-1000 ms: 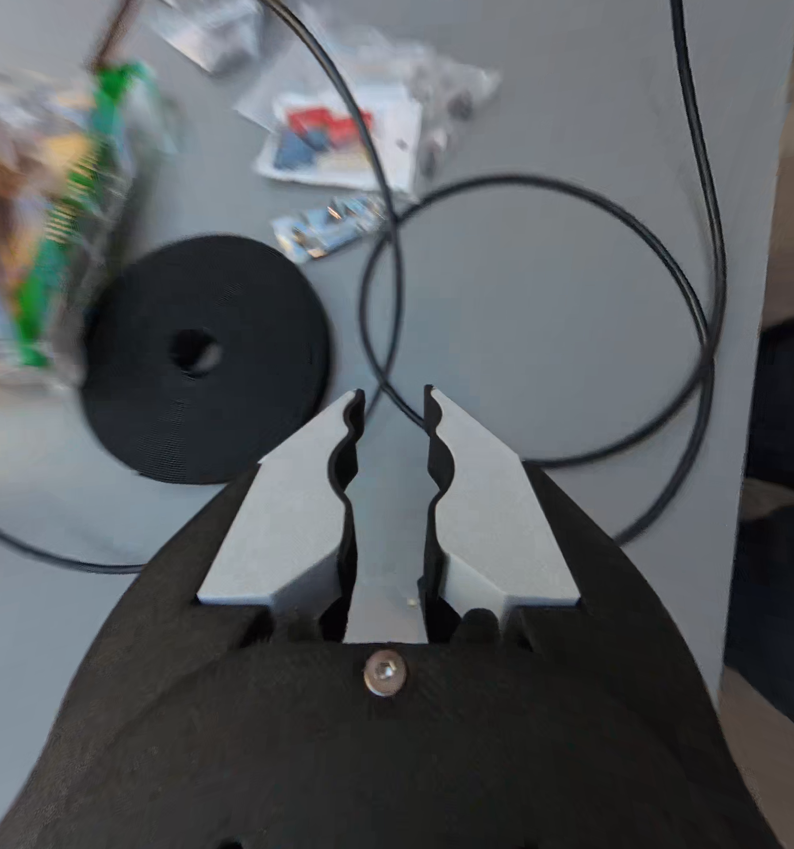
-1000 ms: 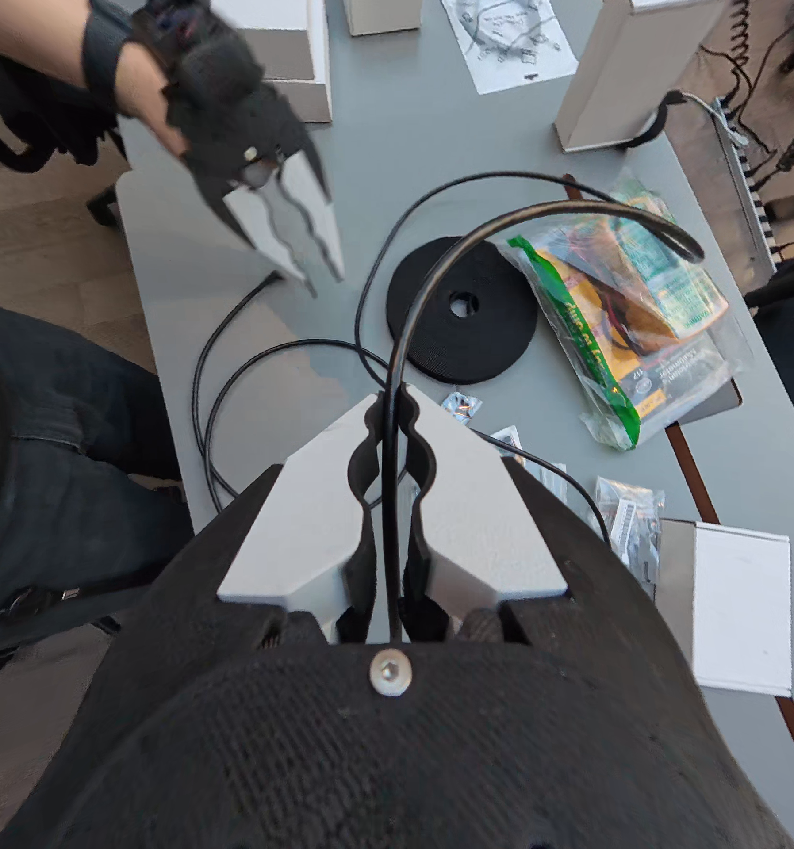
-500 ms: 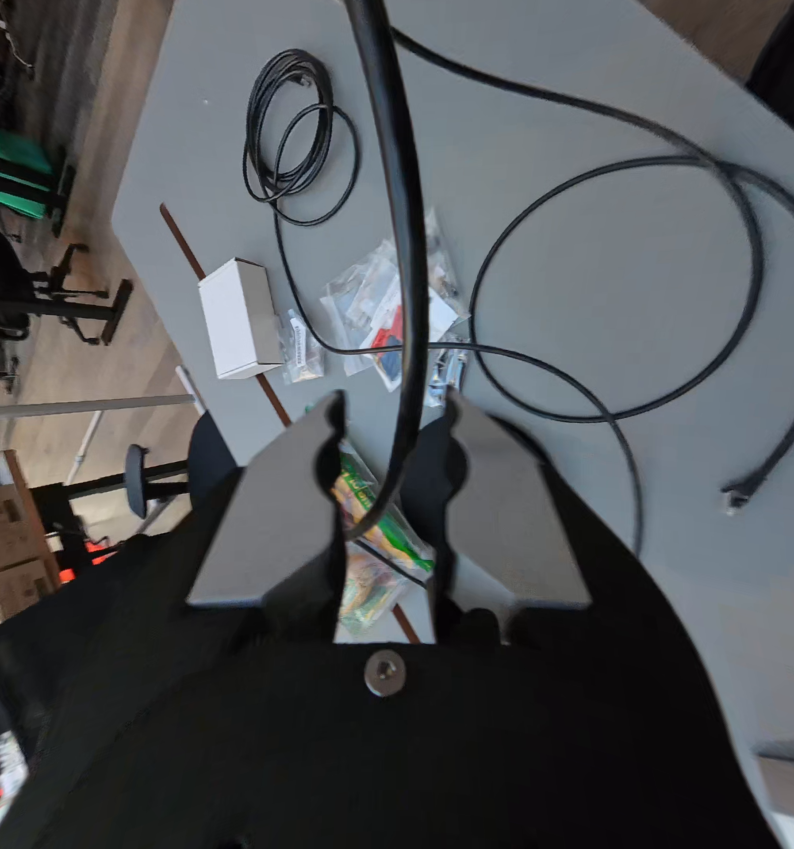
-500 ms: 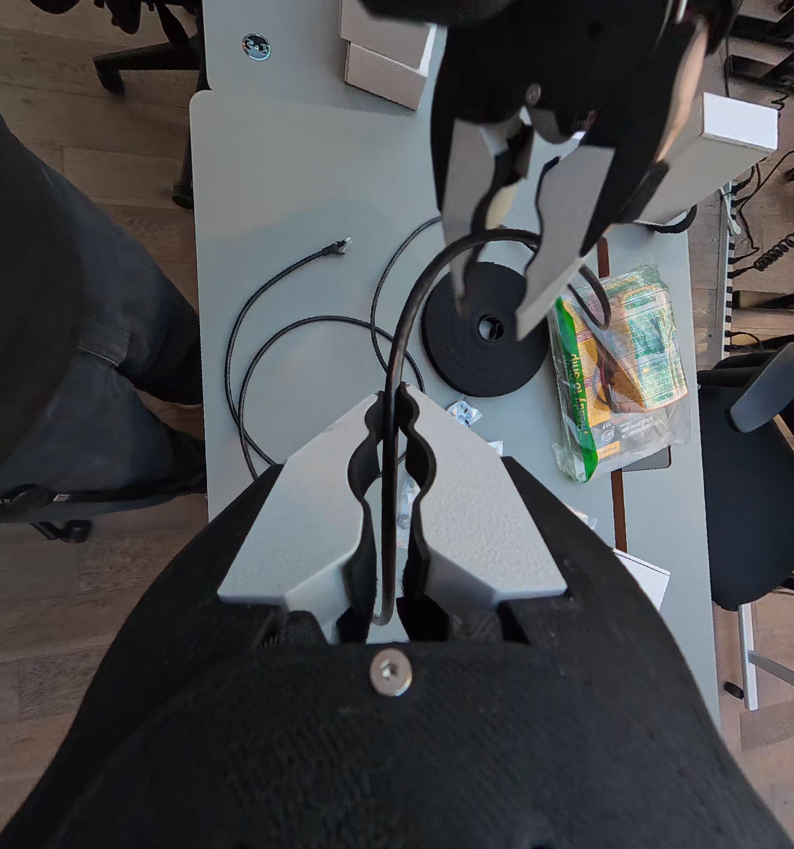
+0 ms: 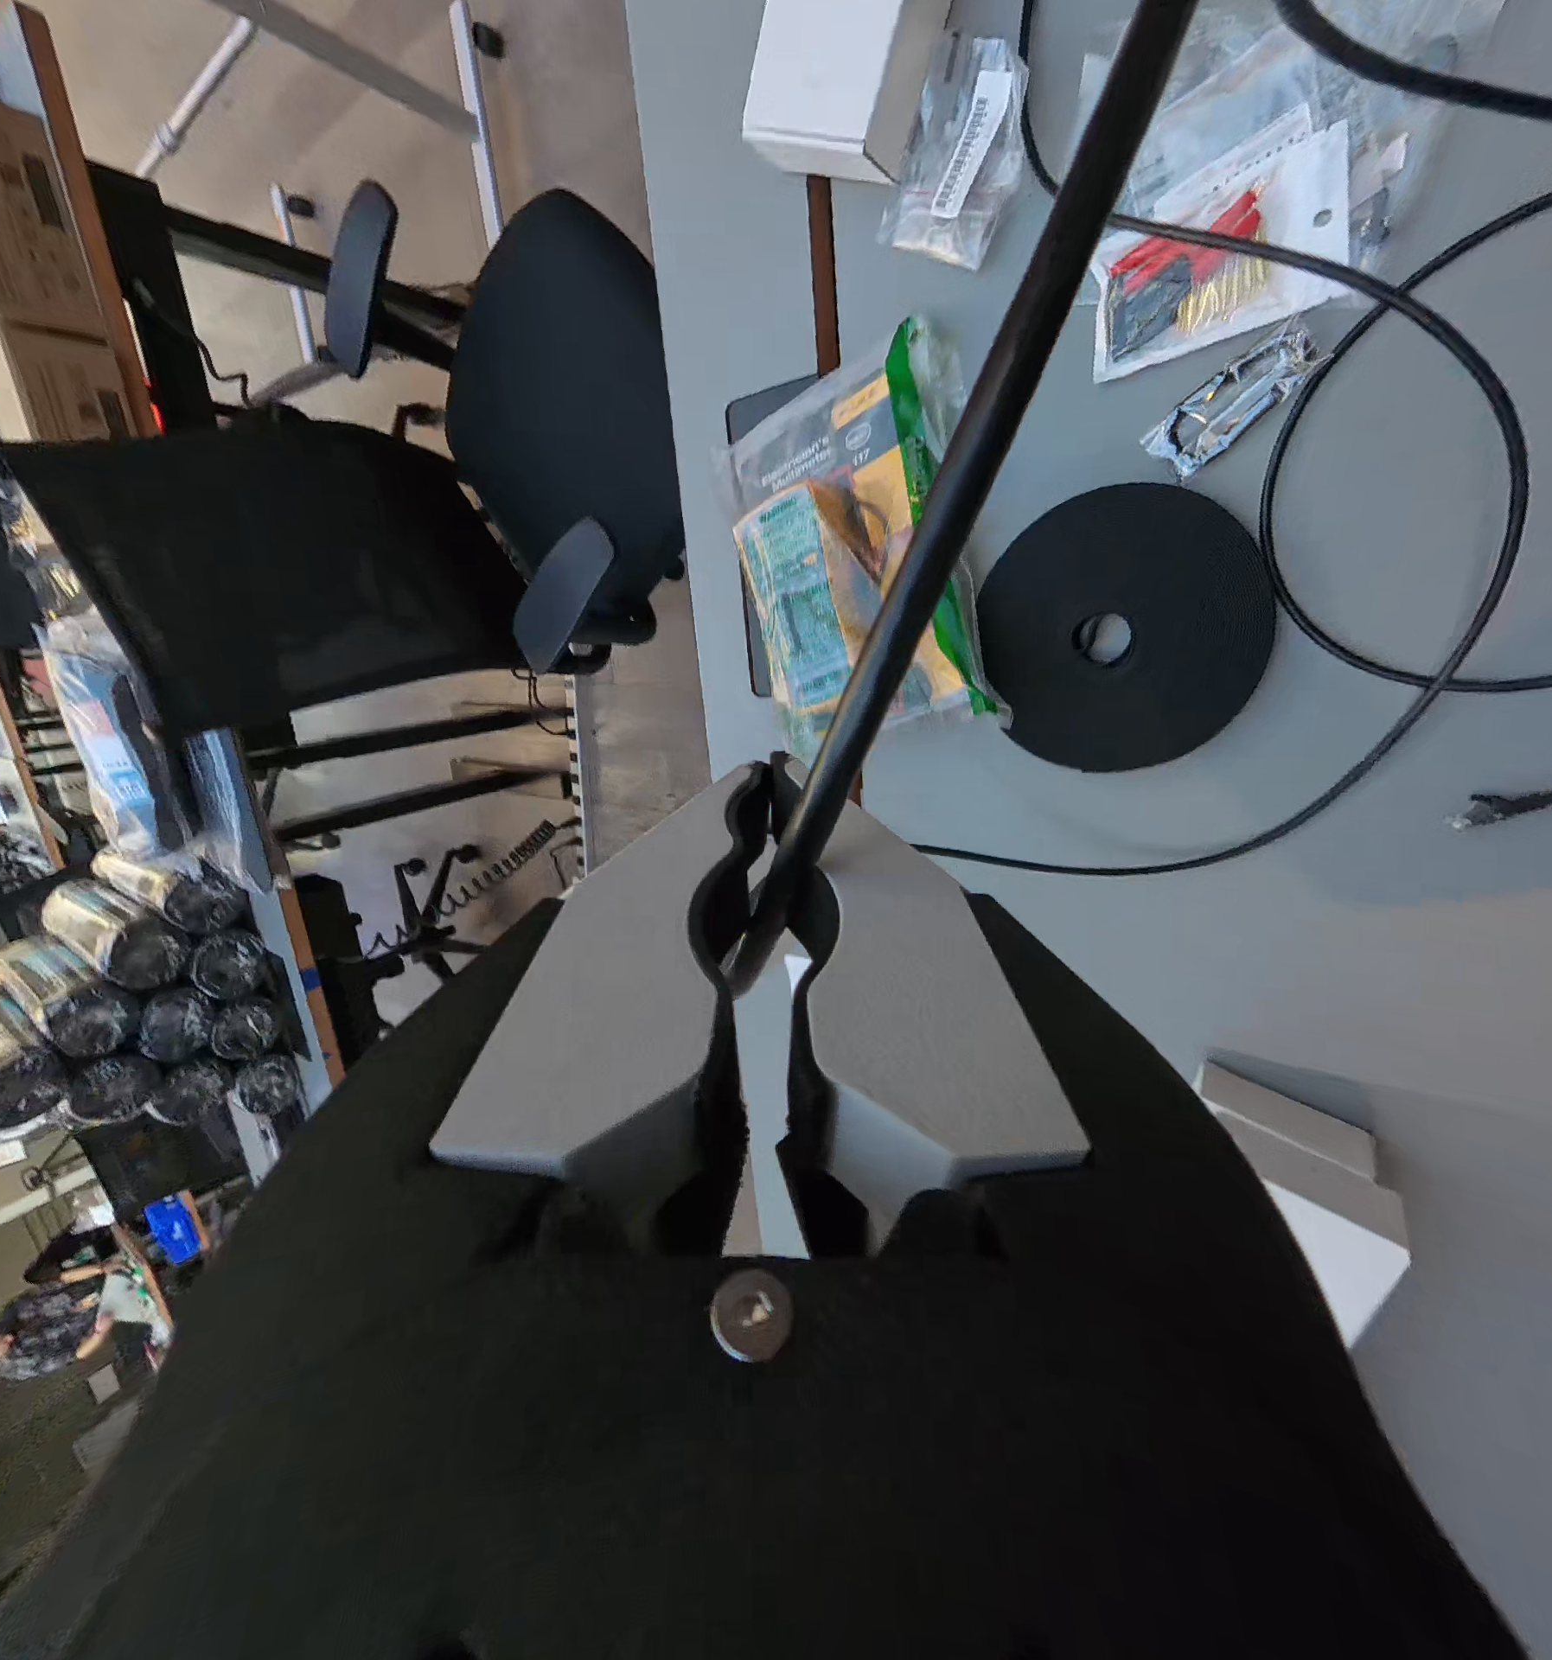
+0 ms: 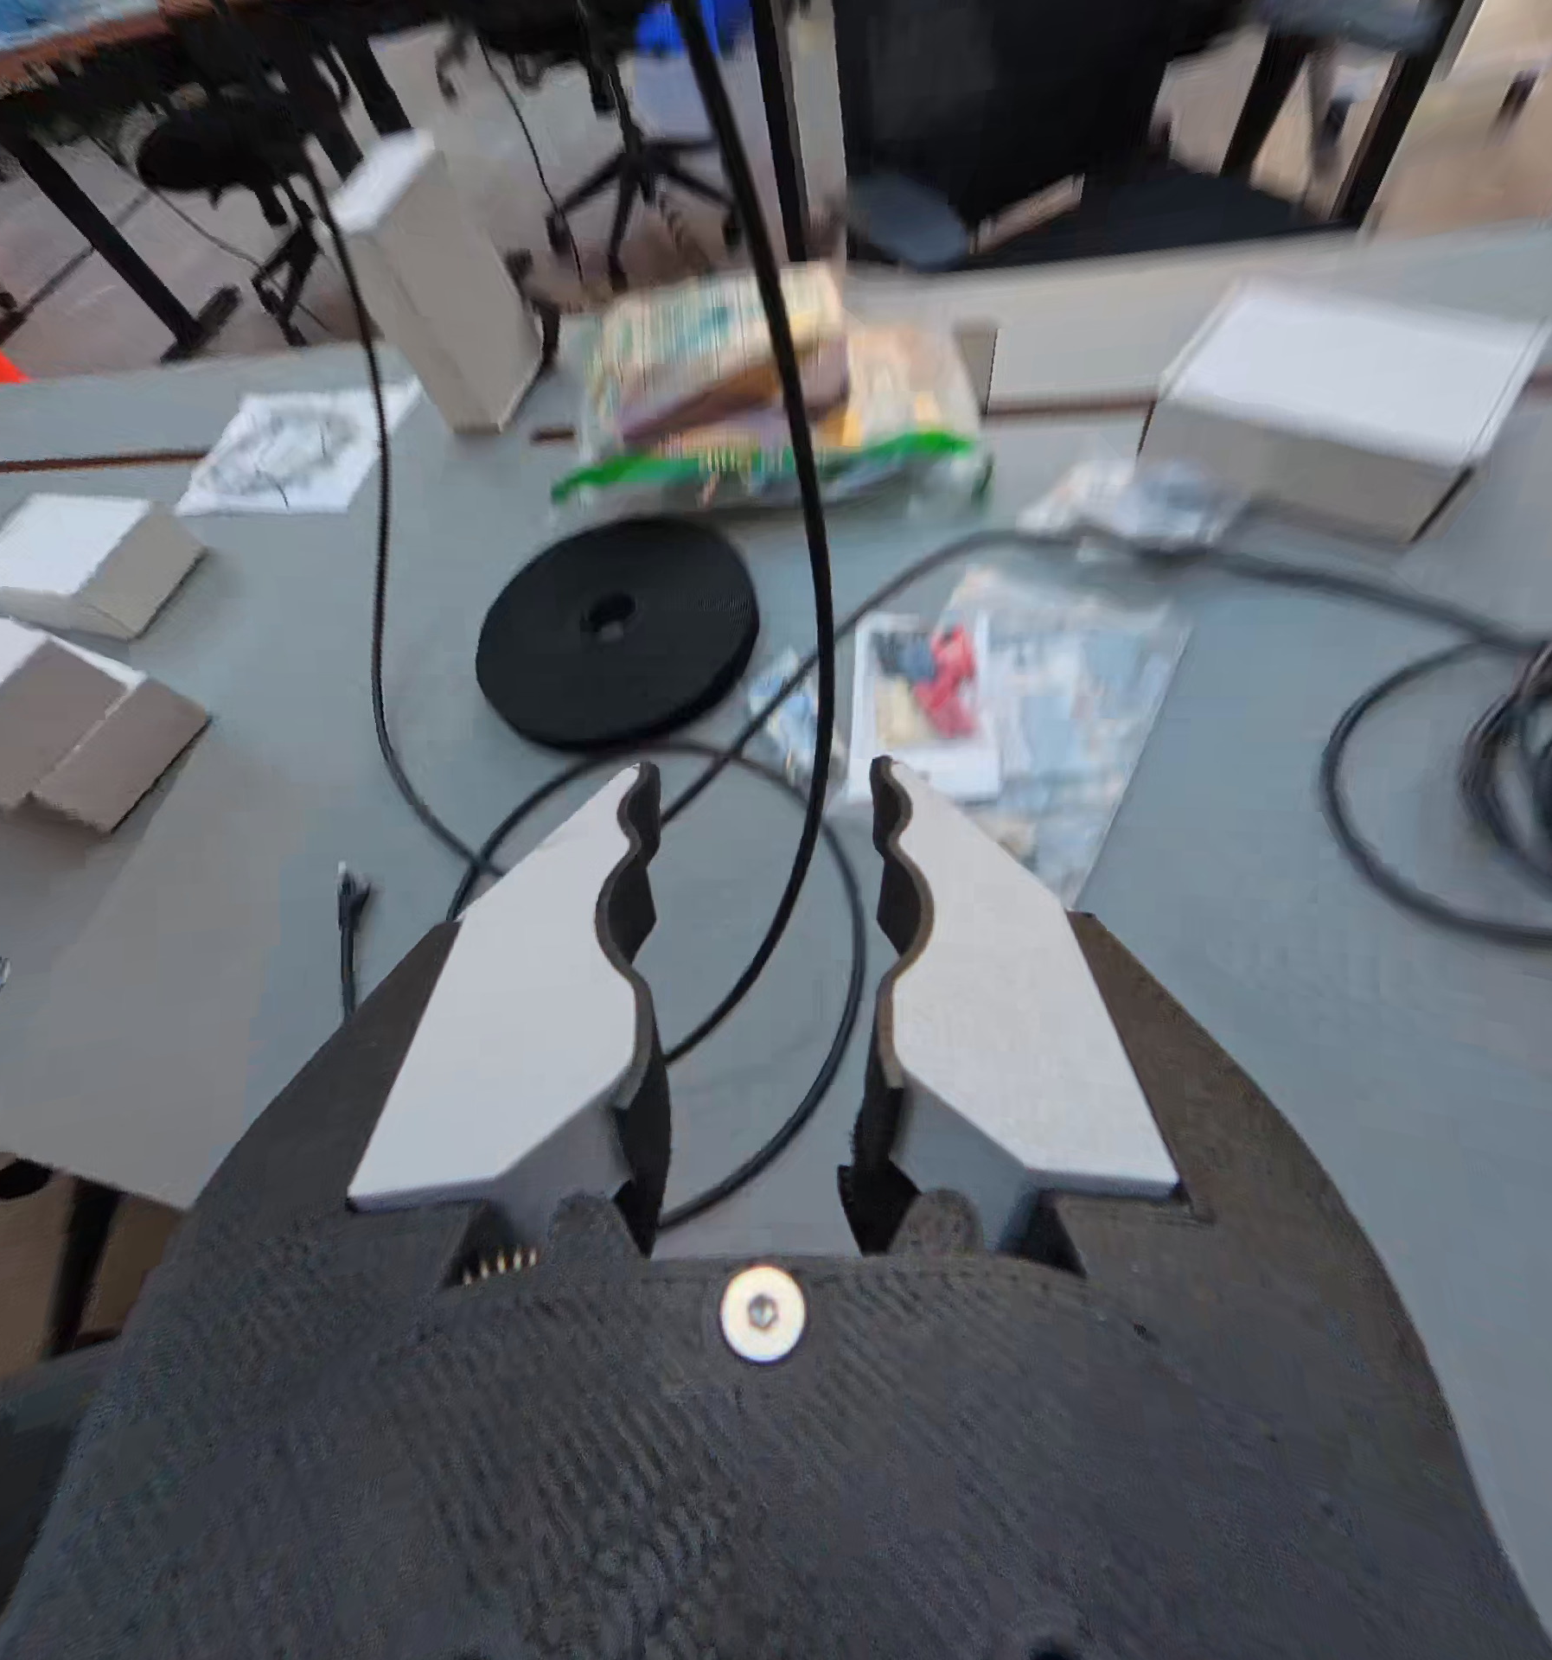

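Two hand-held grippers, both over a grey counter (image 6: 1293, 943). Left hand-held gripper (image 5: 776, 790): fingers pinched shut on a black cable (image 5: 925, 530), clamped in the wavy notch near the tips. From that pinch, cable running straight up and to the right, taut, out of the top of the left wrist view; long axis slanted away from the fingers rather than along them.

Right hand-held gripper (image 6: 763, 781): fingers spread wide, holding nothing. Same cable (image 6: 812, 503) hanging down in front, passing through the gap between the fingertips, closer to the left finger lower down, then curving off under it; touching a pad or not, cannot tell, since the right view is blurred. Near-vertical there, so crosswise to the finger gap.

Beyond the fingertips on the counter: looped slack of cable, a plug end (image 6: 352, 894) lying to the left, a black tape roll (image 6: 615, 629) further out, clear bags of small parts (image 6: 1005, 683) to its right, a green-edged bag (image 6: 772, 404) behind. White boxes (image 6: 80, 557) along the left, another box (image 6: 1329, 404) far right, more coiled cable at the right edge.

Counter edge close at lower left in the right view; bare grey room to the right of the fingers. Black chair (image 5: 565, 404) off the counter's edge in the left view.
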Action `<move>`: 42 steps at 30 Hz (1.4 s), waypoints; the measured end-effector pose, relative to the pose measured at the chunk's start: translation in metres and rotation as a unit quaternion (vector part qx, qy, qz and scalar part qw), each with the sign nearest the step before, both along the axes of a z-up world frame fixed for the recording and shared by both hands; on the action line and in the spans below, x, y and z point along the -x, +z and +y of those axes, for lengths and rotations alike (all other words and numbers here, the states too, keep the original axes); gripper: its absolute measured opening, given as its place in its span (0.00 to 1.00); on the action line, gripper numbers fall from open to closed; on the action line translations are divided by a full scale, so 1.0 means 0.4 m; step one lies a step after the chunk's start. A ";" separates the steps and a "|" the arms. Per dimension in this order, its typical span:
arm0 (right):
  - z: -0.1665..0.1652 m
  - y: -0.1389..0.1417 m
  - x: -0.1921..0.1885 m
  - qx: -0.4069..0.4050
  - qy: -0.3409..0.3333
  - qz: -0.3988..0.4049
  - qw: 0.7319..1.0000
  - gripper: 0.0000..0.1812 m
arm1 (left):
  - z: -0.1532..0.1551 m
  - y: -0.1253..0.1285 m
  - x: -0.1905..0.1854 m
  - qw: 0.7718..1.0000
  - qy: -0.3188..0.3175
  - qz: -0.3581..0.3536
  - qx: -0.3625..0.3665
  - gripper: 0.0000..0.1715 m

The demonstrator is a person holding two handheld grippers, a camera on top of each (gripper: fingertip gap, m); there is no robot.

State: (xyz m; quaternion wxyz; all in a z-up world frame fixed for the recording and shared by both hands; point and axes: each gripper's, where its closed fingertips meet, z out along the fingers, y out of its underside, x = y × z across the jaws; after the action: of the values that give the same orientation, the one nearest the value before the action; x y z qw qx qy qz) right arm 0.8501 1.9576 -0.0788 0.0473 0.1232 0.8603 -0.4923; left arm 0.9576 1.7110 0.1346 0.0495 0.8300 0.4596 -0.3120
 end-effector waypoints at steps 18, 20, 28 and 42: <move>0.175 -0.337 -0.107 -0.125 -0.191 -0.214 0.950 0.51 | 0.083 0.057 -0.292 0.994 0.097 -0.047 -0.036 0.00; 0.184 -0.315 -0.104 -0.087 -0.200 -0.238 0.946 0.51 | 0.103 0.040 -0.280 0.993 0.091 -0.047 -0.049 0.00; 0.170 -0.495 -0.107 -0.238 -0.179 -0.074 0.952 0.46 | 0.334 -0.095 -0.171 0.979 0.033 -0.083 -0.184 0.00; 0.425 -0.562 -0.081 -0.204 -0.322 -0.293 0.877 0.33 | 0.505 -0.178 -0.094 0.959 -0.031 -0.121 -0.256 0.00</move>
State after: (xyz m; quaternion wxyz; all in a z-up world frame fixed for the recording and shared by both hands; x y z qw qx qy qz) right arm 0.8826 2.1276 -0.3035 0.1100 0.5390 0.8013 -0.2353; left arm 0.9950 1.9132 0.0633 -0.1188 0.8604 0.4885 -0.0830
